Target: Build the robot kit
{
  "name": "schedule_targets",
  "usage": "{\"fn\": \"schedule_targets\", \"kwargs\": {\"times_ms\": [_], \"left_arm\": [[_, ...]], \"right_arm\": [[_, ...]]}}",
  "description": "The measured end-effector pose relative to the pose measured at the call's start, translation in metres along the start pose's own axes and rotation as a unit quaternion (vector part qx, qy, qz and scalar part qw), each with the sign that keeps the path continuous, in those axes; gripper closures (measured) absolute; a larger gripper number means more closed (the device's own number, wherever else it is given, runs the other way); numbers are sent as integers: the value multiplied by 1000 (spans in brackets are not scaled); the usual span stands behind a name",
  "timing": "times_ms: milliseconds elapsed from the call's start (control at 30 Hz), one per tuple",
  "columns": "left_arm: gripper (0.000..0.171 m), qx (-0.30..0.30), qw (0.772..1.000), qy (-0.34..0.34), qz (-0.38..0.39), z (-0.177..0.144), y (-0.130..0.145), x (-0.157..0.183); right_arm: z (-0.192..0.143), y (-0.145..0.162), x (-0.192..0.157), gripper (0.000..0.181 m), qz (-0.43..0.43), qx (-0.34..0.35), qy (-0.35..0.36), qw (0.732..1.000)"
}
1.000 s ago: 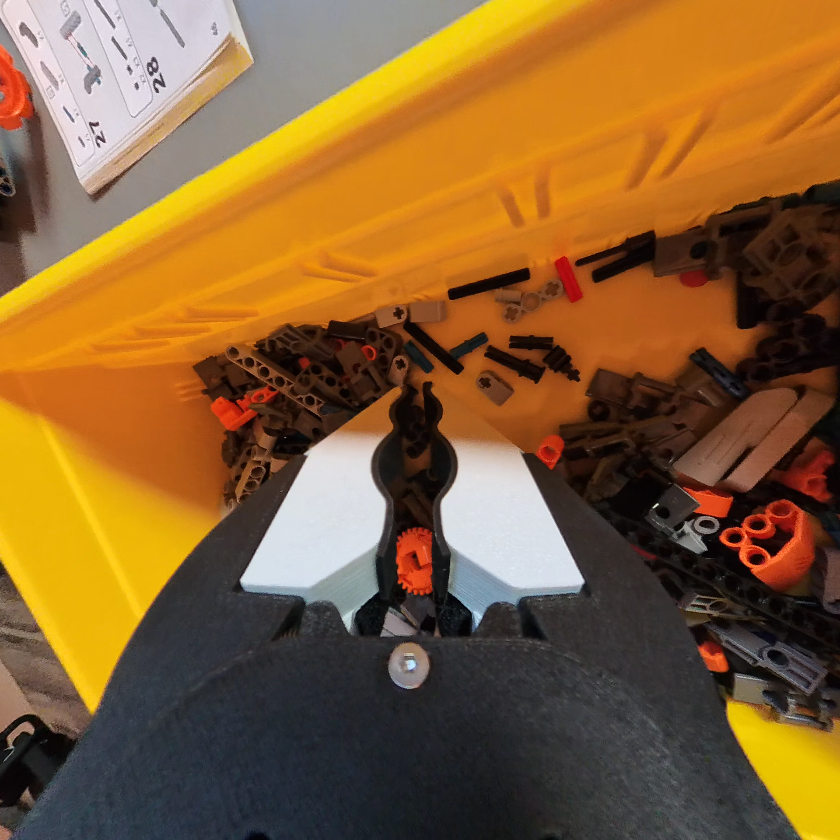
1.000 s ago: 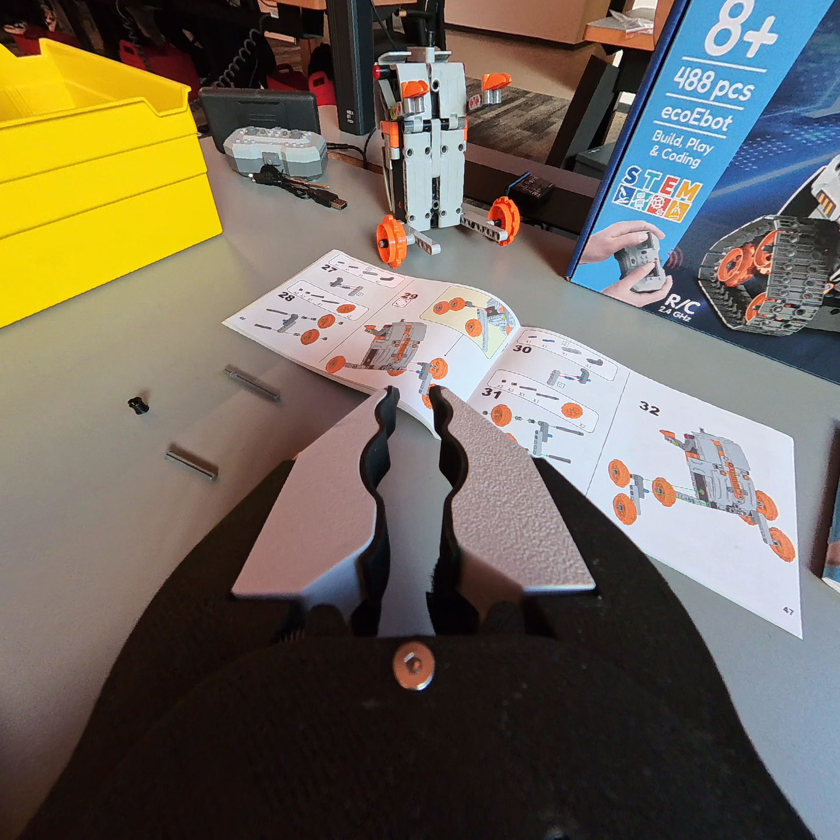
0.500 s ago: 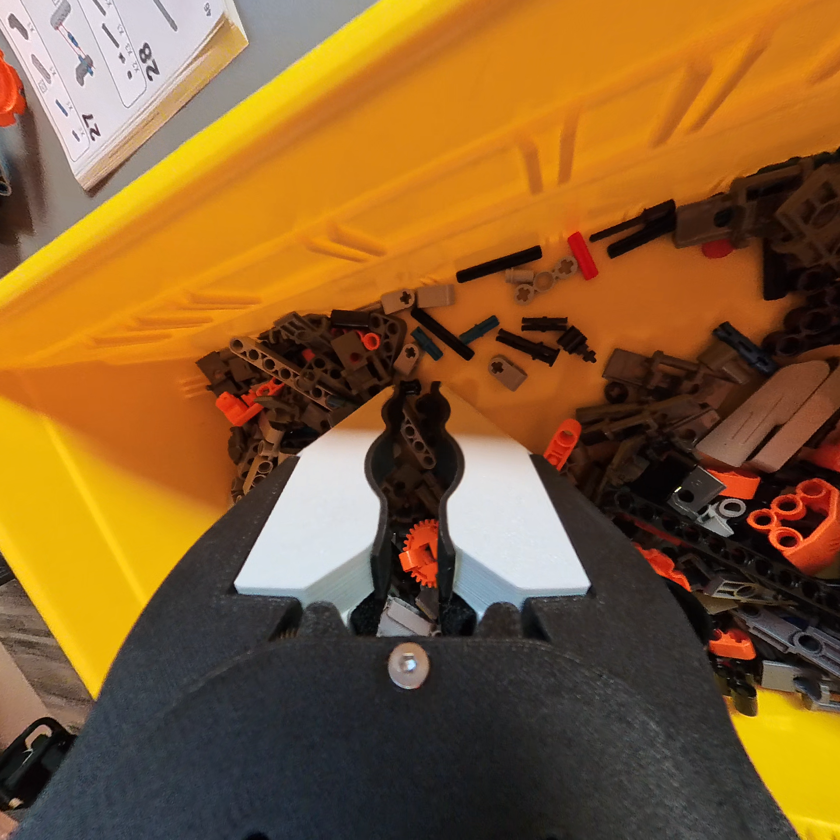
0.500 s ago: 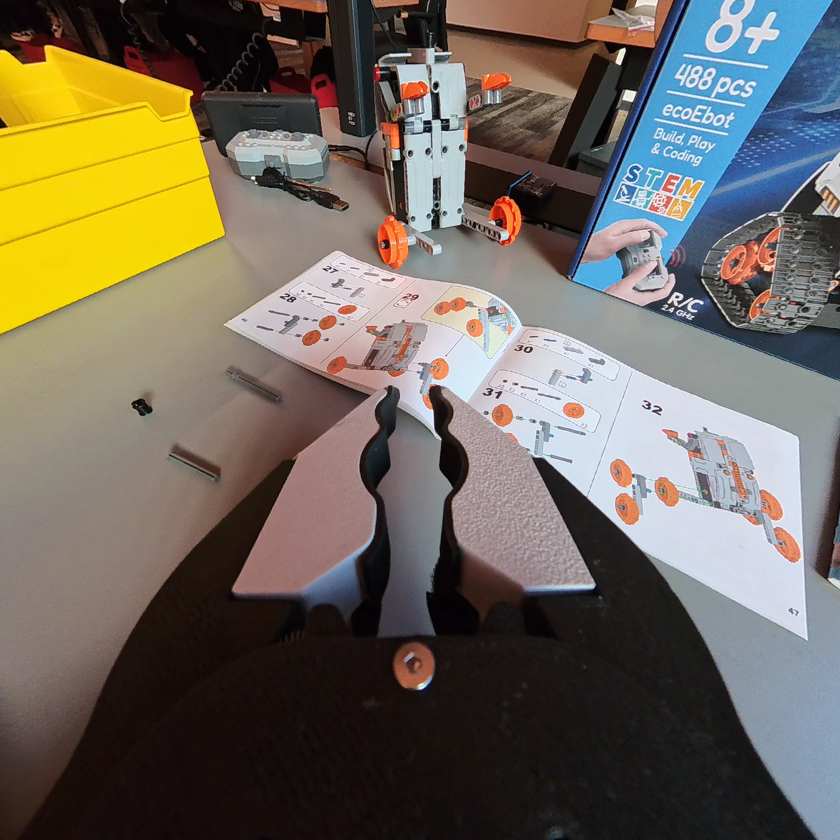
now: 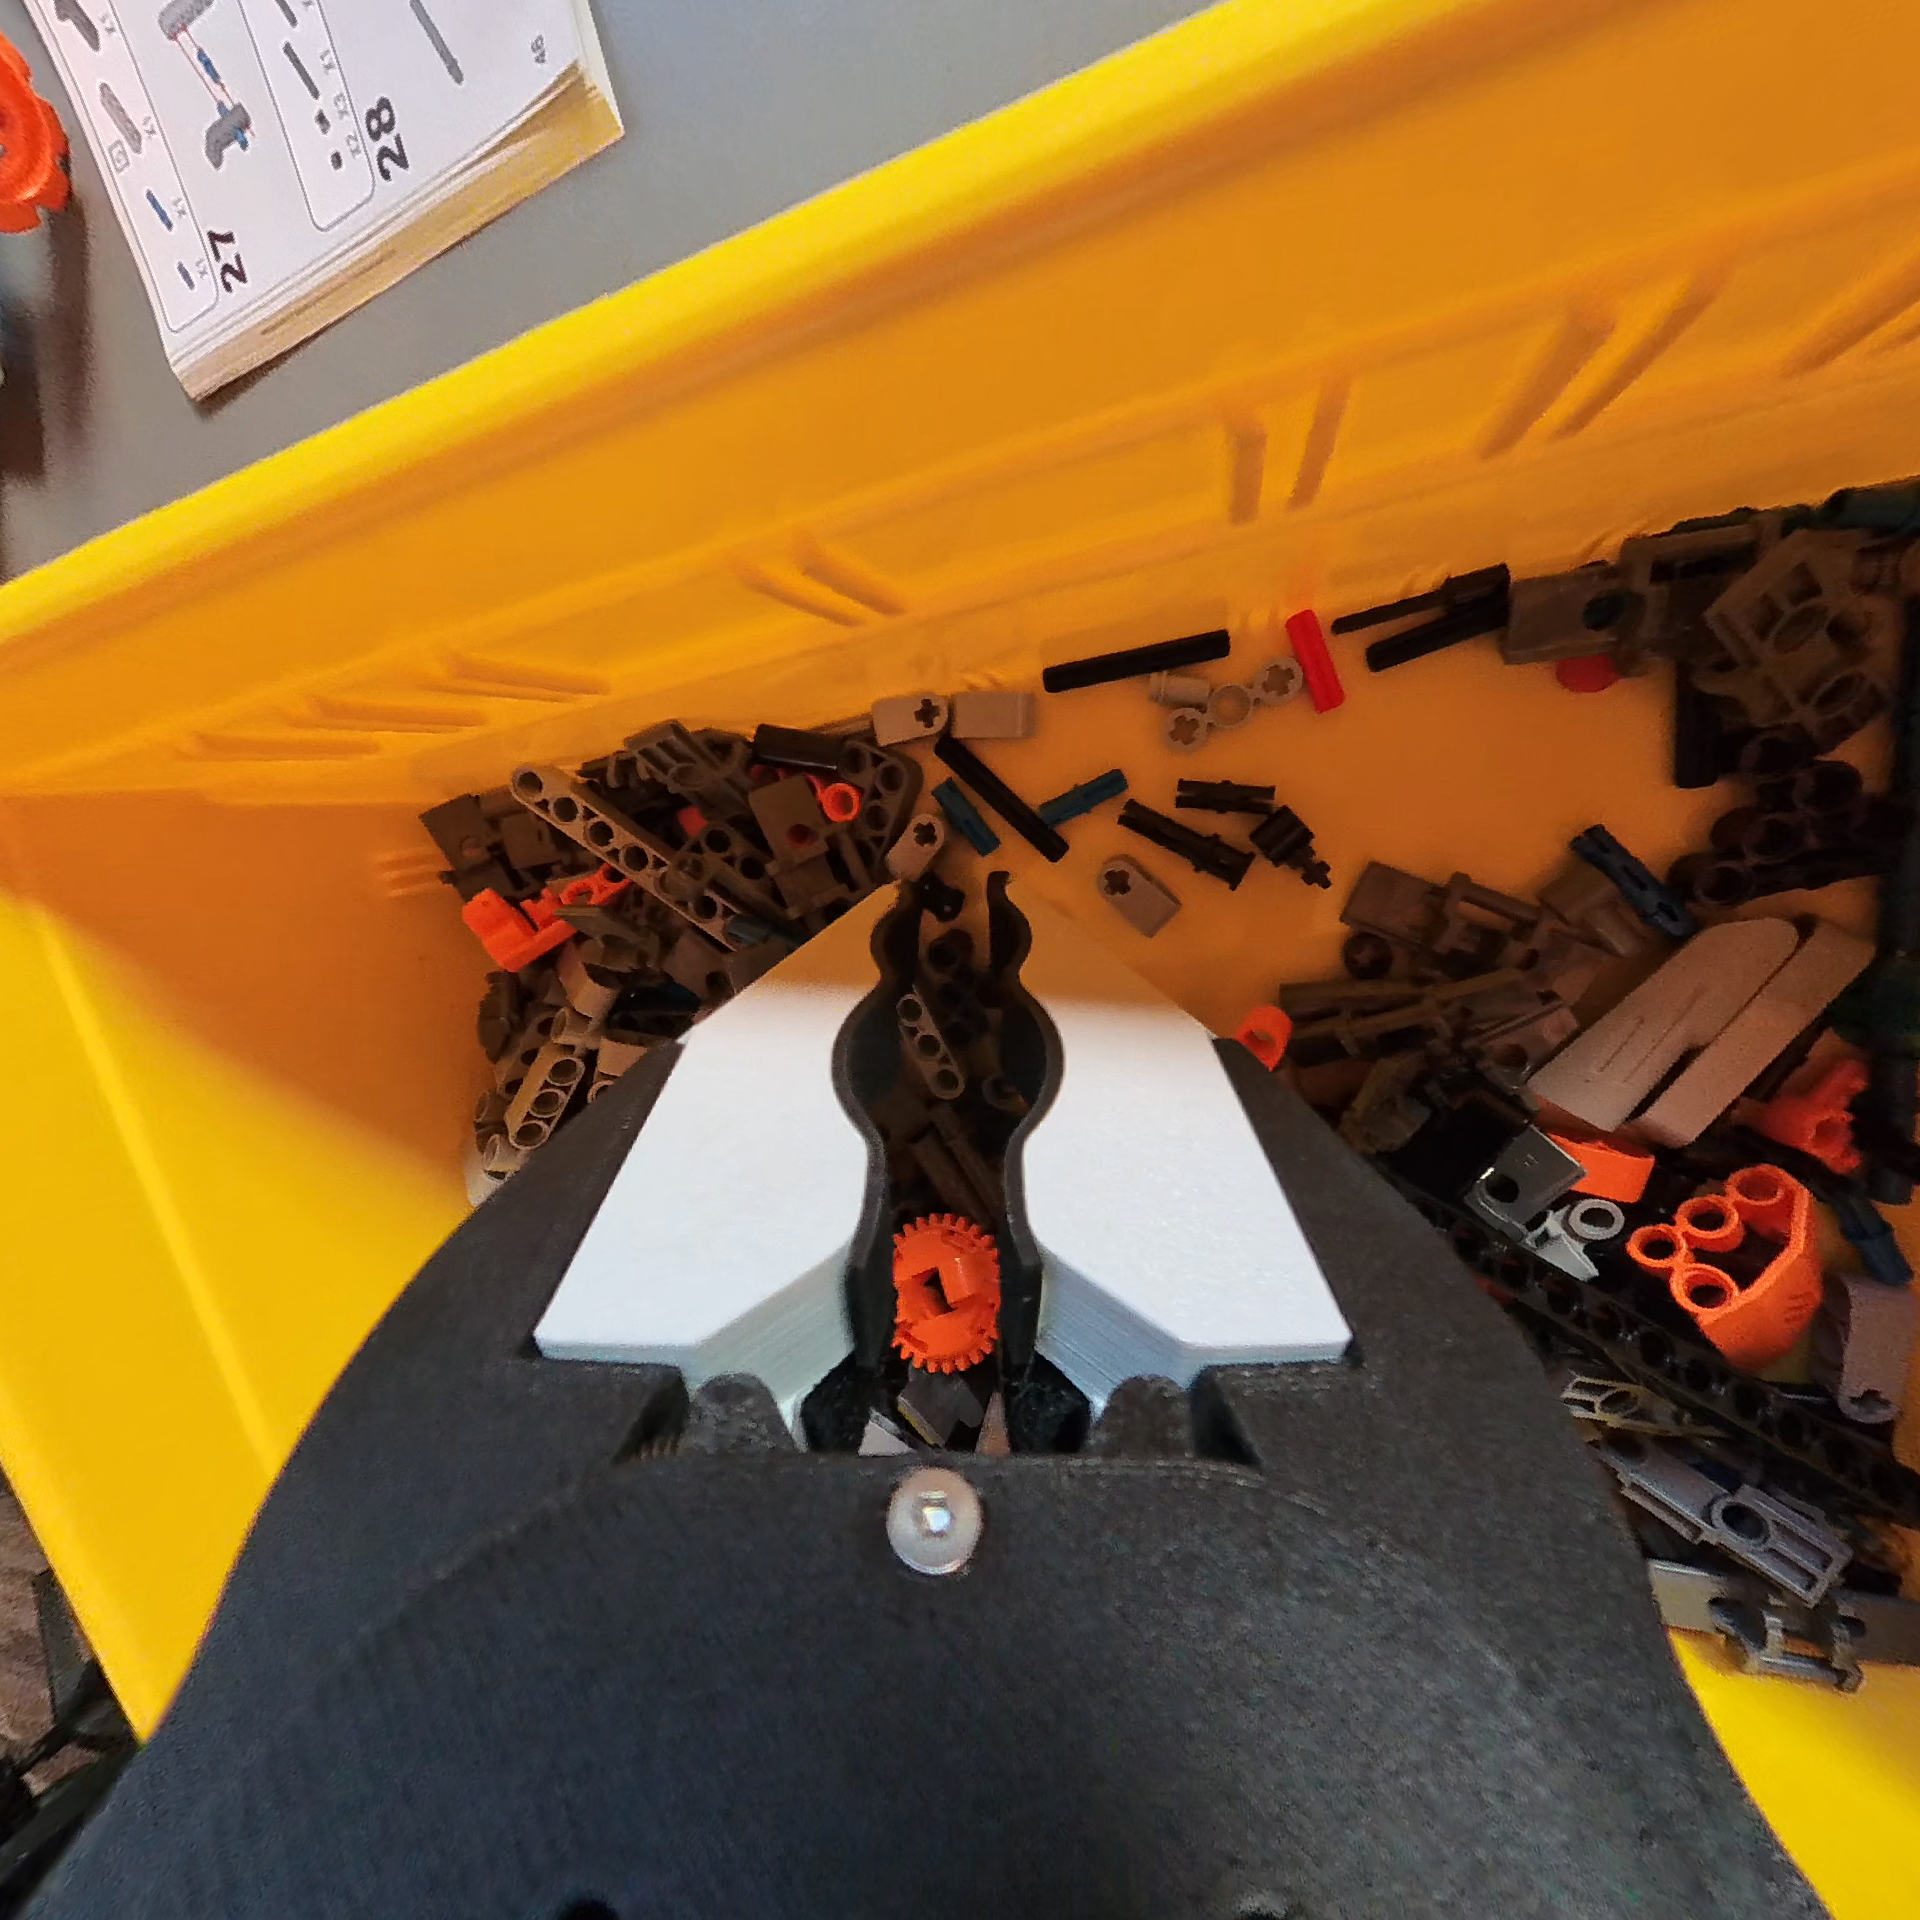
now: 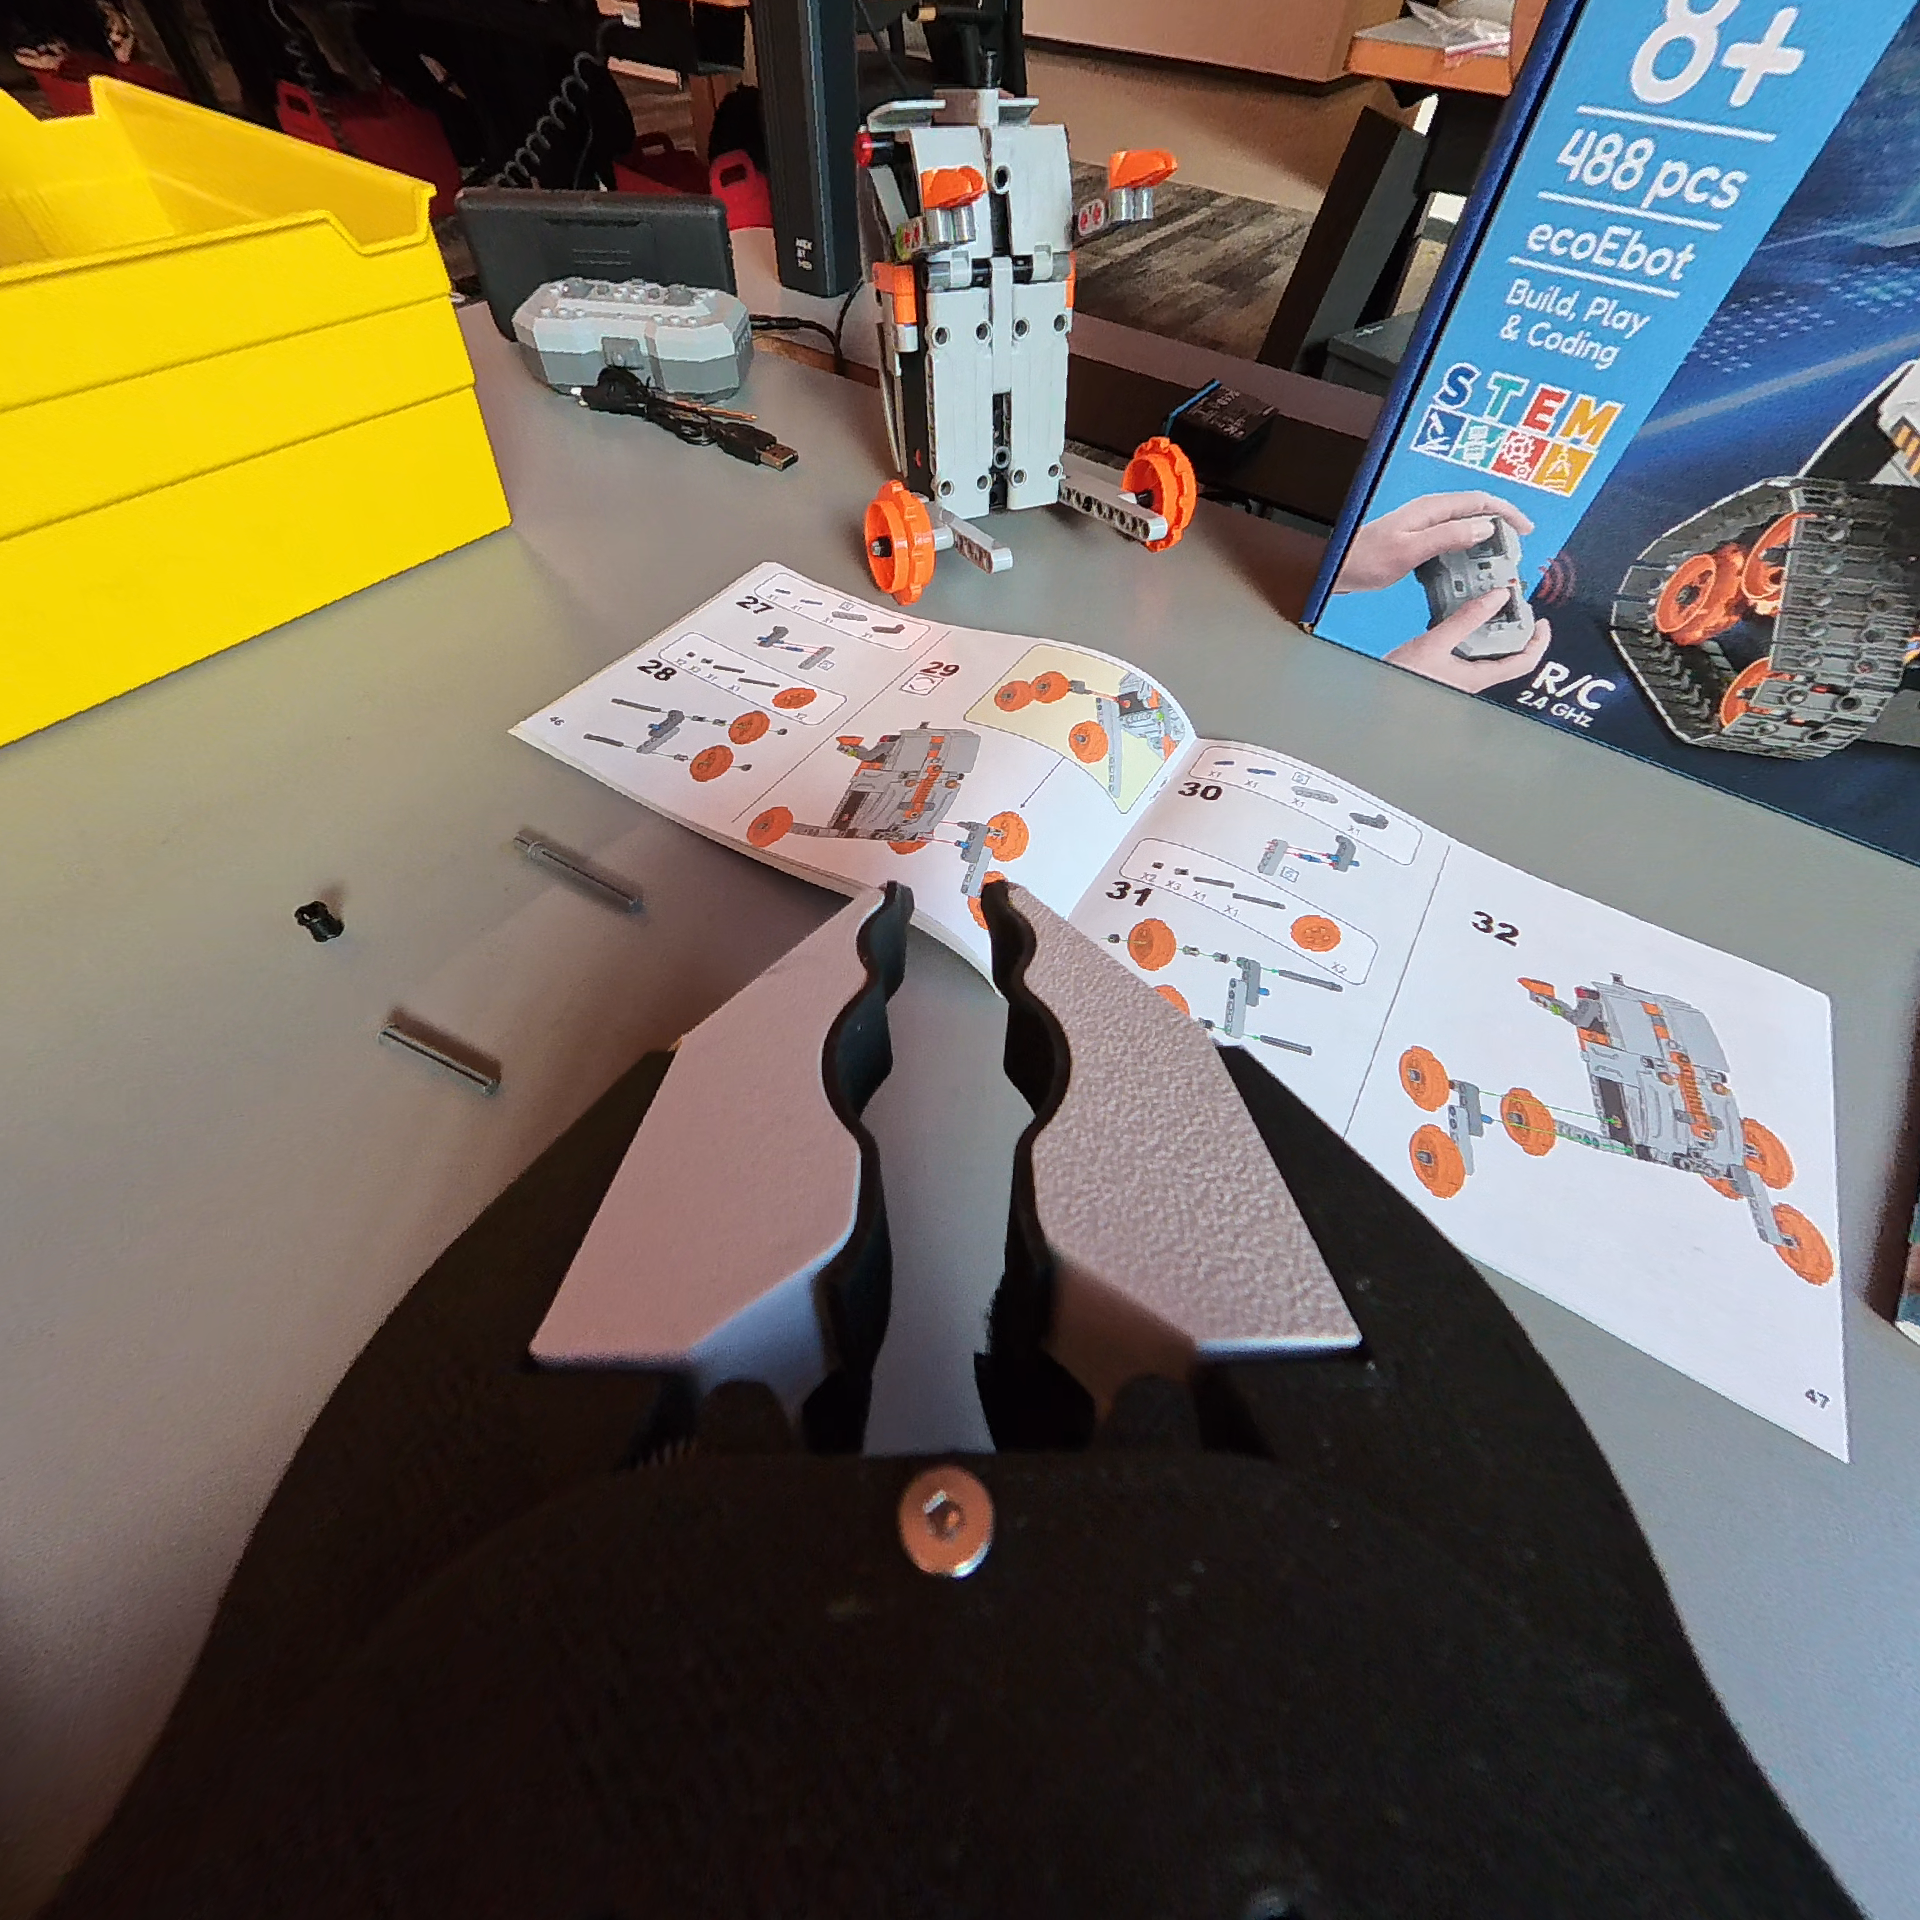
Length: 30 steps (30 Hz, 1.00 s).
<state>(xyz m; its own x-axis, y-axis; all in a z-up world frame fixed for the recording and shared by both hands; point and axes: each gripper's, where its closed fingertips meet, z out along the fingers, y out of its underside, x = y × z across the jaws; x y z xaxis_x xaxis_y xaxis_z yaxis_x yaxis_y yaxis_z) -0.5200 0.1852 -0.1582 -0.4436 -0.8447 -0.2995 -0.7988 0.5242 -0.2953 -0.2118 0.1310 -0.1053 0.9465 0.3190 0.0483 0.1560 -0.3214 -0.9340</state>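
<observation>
Left tongs, parted and empty, have edged back over bin parts; right tongs stay parted, idle above counter.

A yellow bin holds loose building parts; an open instruction booklet lies beside a half-built model and blue box

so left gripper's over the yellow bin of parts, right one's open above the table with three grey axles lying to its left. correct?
Not quite: the right wrist view shows two grey axles, plus a small black pin. The rest holds: the left gripper is over the yellow bin, and the right gripper is open above the table.
</observation>
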Motion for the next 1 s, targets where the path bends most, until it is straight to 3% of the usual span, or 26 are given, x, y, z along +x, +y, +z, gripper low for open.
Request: {"fn": "schedule_targets", "kwargs": {"times_ms": [667, 800, 1000], "left_arm": [[165, -11, 1000, 3, -21, -4, 4, -1], [165, 5, 998, -33, -44, -23, -6, -7], [165, 38, 986, -111, -119, -77, -34, -29]], "right_arm": [[-2, 0, 3, 167, 11, 4, 1, 1000], [-1, 0, 2, 167, 11, 5, -2, 1000], [-1, -2, 1, 167, 14, 8, -5, 1000]]}}
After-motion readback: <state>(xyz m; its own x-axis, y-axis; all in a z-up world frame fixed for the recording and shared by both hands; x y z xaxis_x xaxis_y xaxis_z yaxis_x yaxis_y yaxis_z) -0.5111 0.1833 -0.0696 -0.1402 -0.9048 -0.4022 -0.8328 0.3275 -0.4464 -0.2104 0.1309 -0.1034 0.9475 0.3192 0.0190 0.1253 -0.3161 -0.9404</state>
